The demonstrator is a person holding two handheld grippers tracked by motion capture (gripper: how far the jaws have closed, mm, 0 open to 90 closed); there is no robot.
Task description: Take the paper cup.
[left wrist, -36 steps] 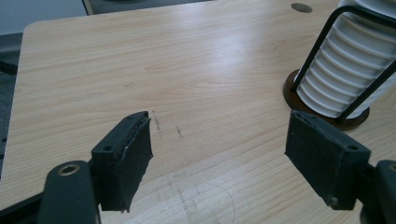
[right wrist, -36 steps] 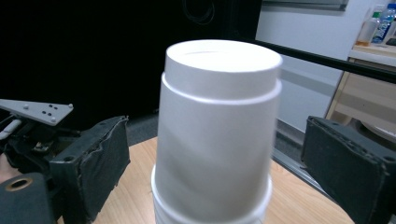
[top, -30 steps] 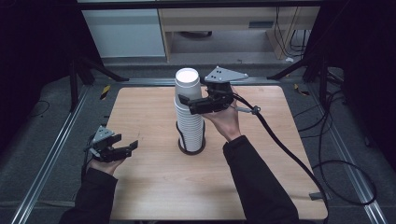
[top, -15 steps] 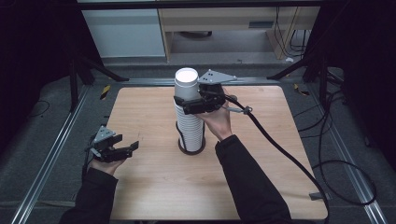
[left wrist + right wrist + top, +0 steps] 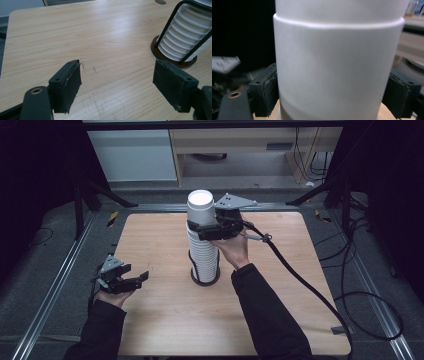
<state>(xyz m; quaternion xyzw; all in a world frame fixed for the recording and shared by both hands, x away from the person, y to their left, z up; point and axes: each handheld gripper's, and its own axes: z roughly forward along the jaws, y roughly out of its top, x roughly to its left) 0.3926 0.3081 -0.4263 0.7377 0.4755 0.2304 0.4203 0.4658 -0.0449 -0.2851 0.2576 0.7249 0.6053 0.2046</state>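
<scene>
A tall stack of white paper cups point(image 5: 203, 255) stands in a black wire holder with a round dark base point(image 5: 196, 279) at the middle of the table. My right gripper point(image 5: 200, 228) reaches the stack from the right, high up. Its jaws have just been closing, and both pads point(image 5: 267, 93) now press the sides of the top white cup point(image 5: 337, 62). My left gripper point(image 5: 142, 279) rests low at the table's front left, open with nothing between its pads point(image 5: 67, 87). The ribbed stack point(image 5: 180, 37) stands off to its right.
The wooden table point(image 5: 300, 285) is bare around the holder. A thick black cable point(image 5: 300, 280) trails from the right gripper across the right side to the floor. Metal rails point(image 5: 55, 285) run along both sides, and a cabinet stands behind.
The right gripper has shifted slightly left onto the stack and its jaws have closed on the top cup. The left gripper has stayed where it was.
</scene>
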